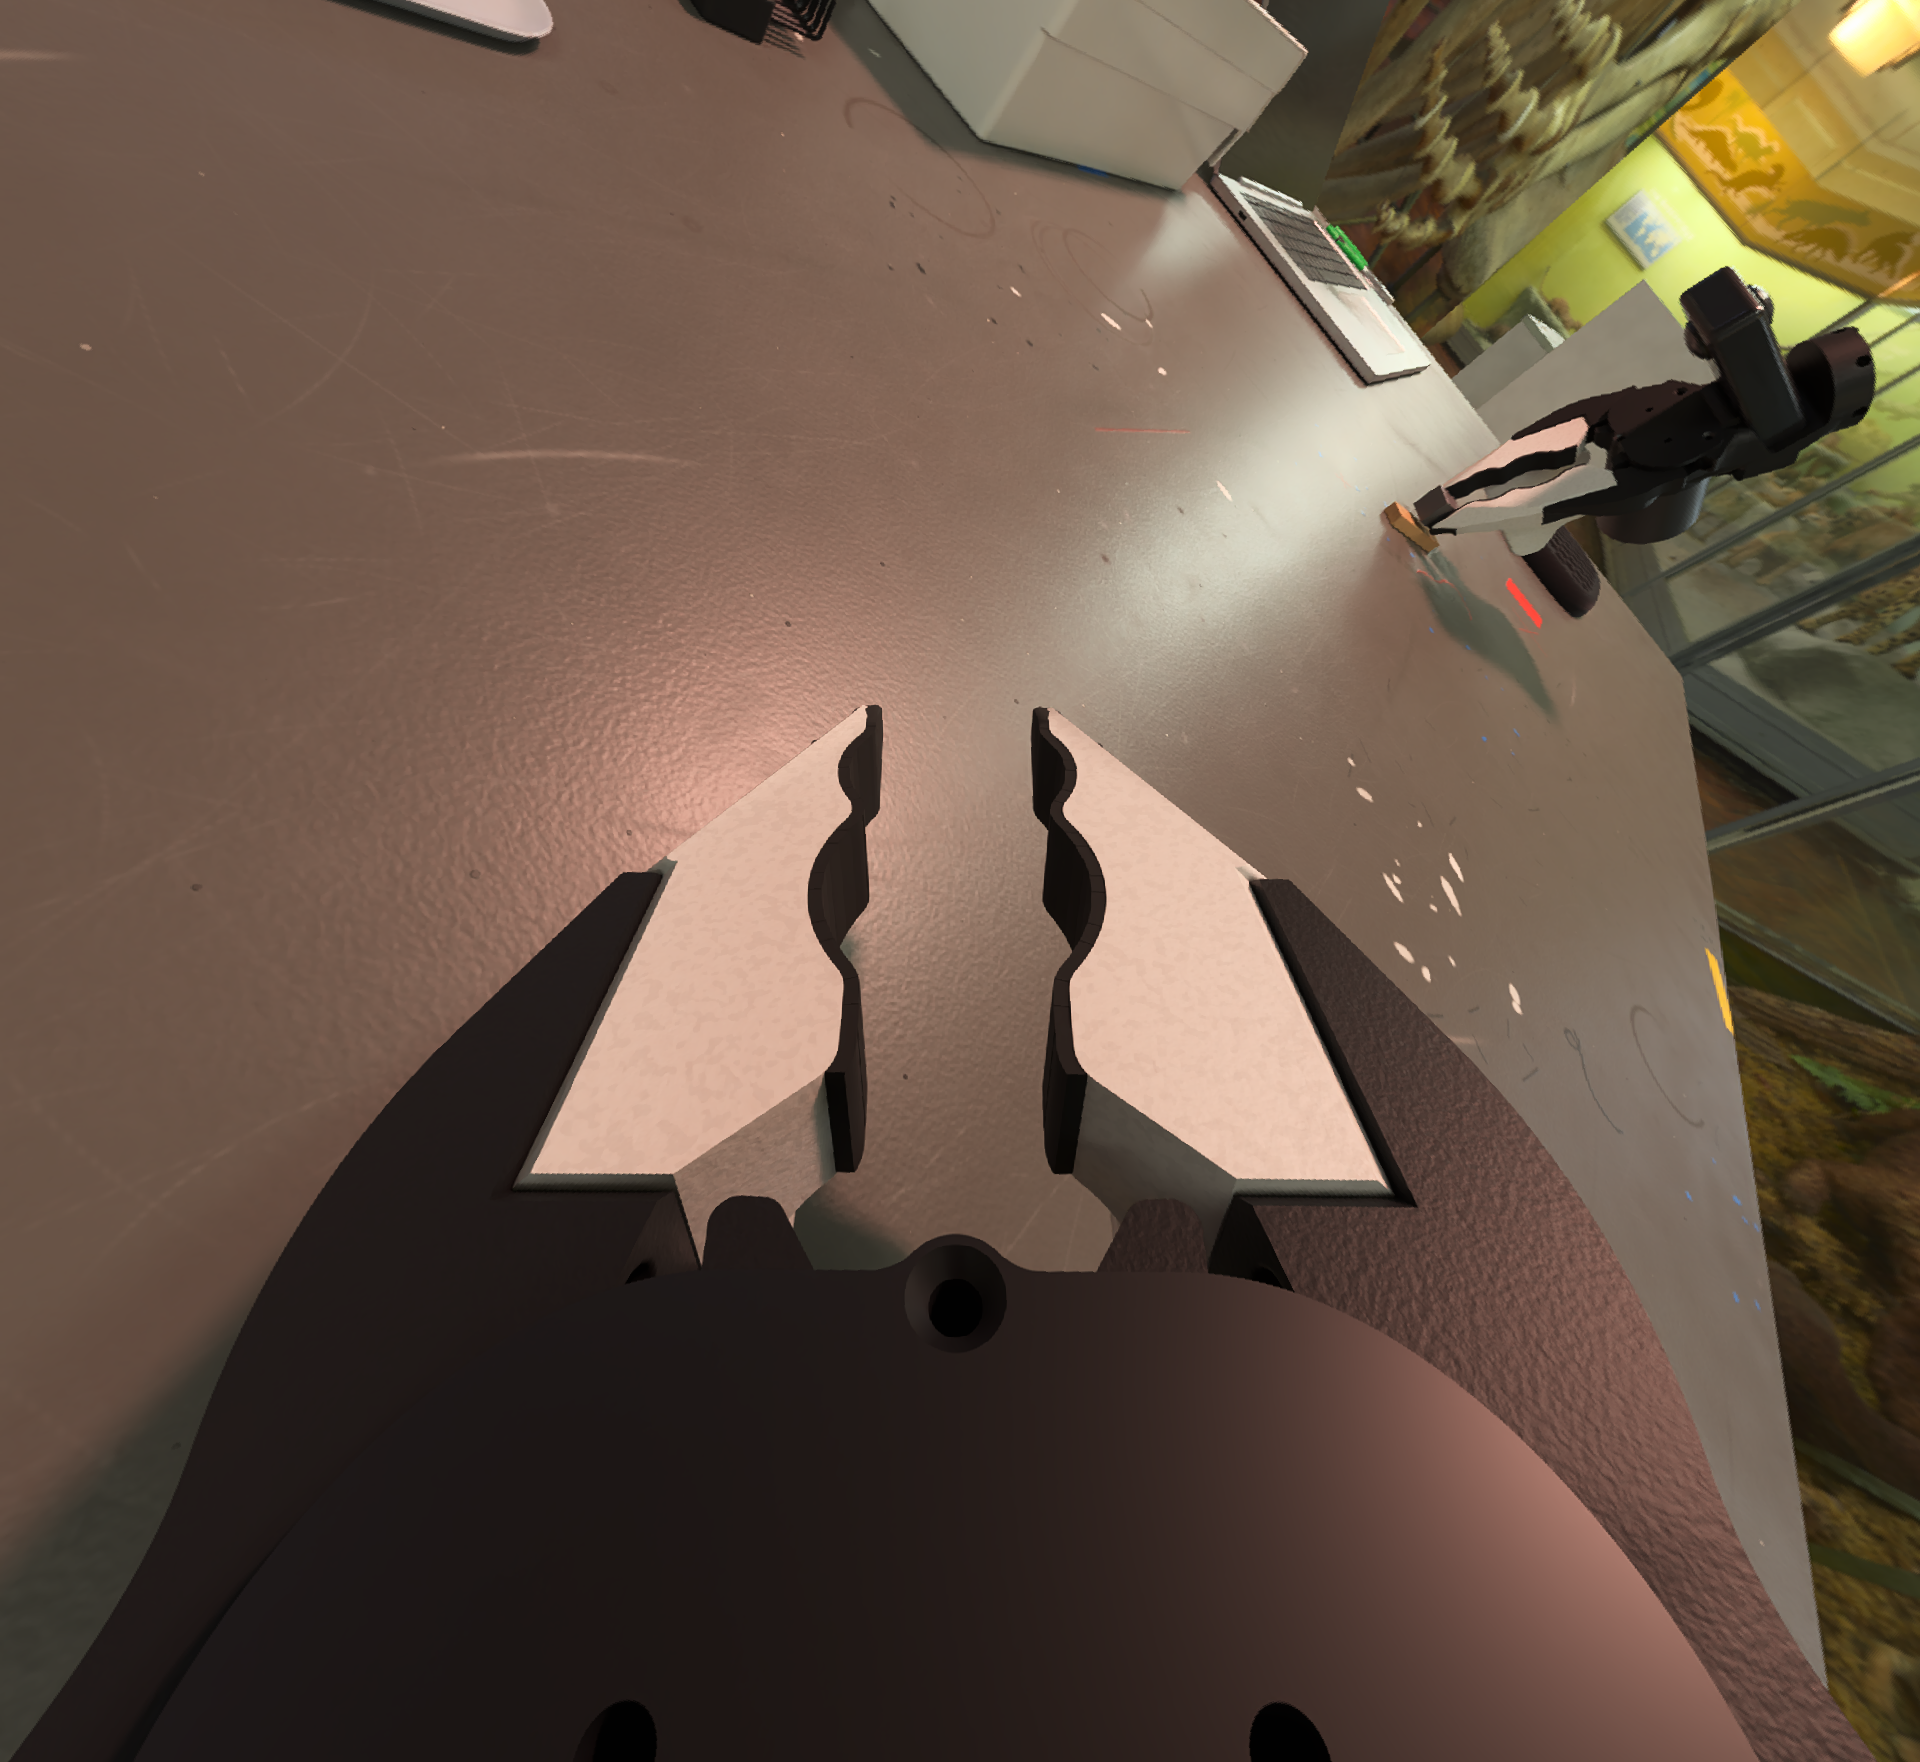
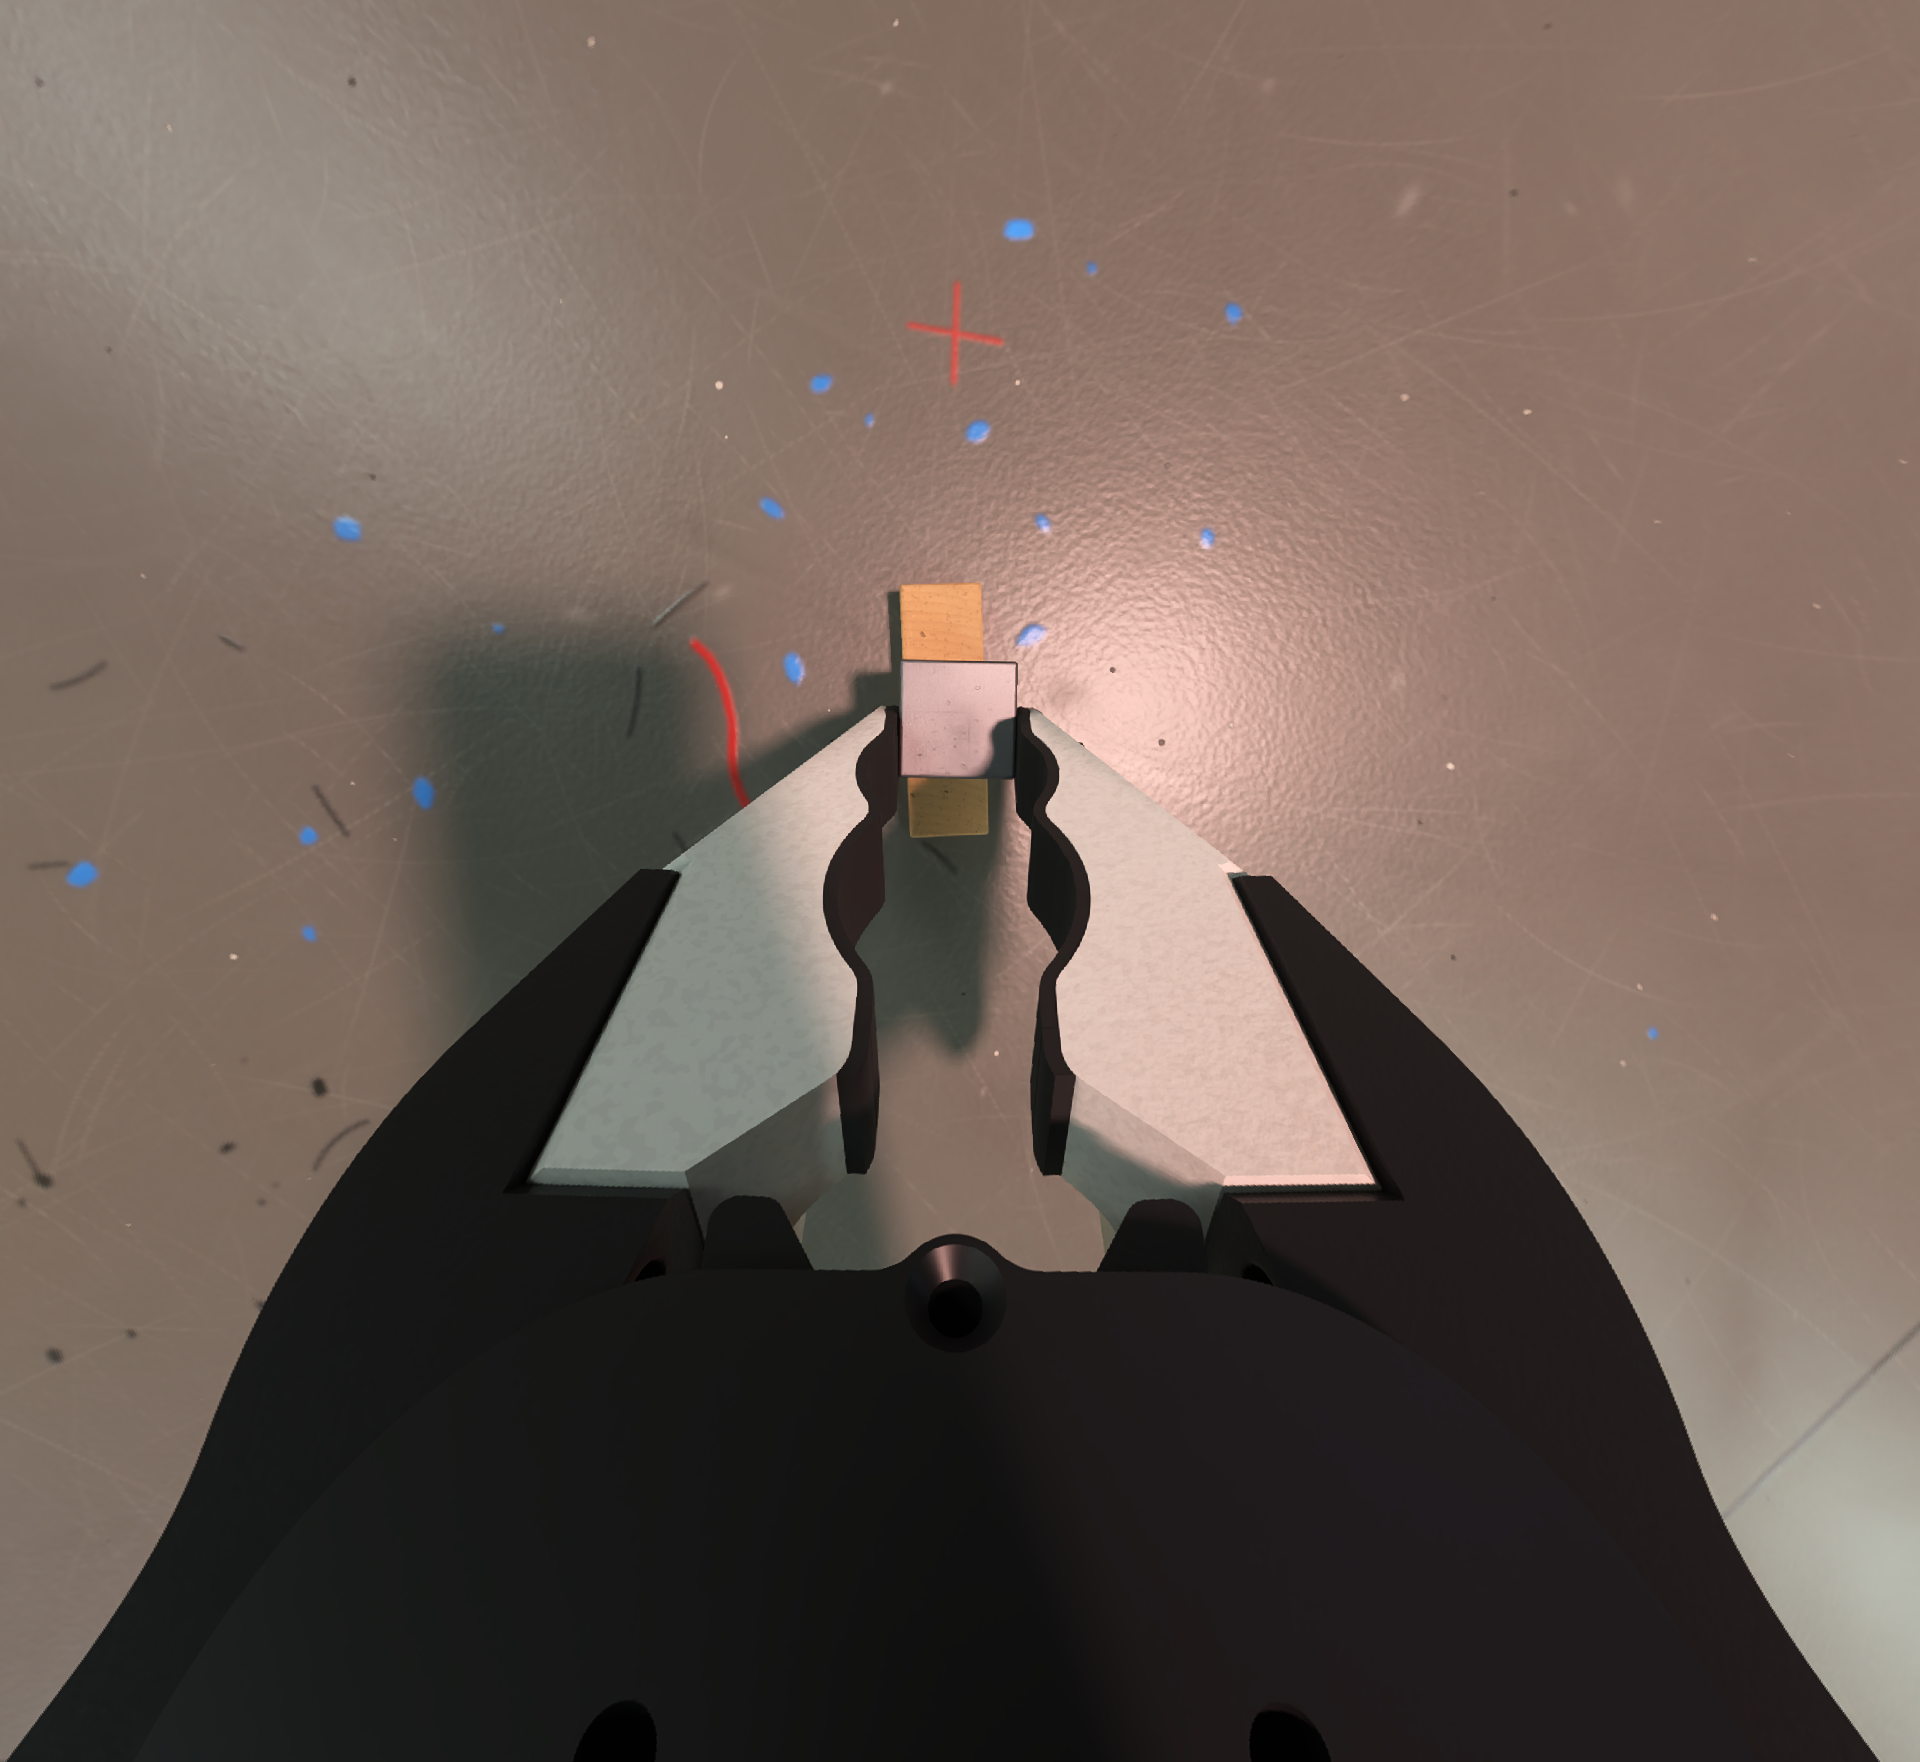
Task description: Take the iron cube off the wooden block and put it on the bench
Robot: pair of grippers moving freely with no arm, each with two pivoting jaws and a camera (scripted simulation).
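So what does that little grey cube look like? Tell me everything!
The iron cube is small, grey and metal-looking, with a smooth, faintly speckled top and sharp dark edges. It sits flat across the middle of the narrow wooden block, whose tan ends stick out beyond it on two sides. The right gripper has a fingertip against each side of it. In the left wrist view the cube is hidden.

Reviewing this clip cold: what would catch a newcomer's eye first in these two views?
In the right wrist view, the grey iron cube sits between the tips of the right gripper, above the tan wooden block, on a bench speckled with blue paint and a red cross. In the left wrist view, the left gripper is open and empty over bare bench, with a white box at the far edge.
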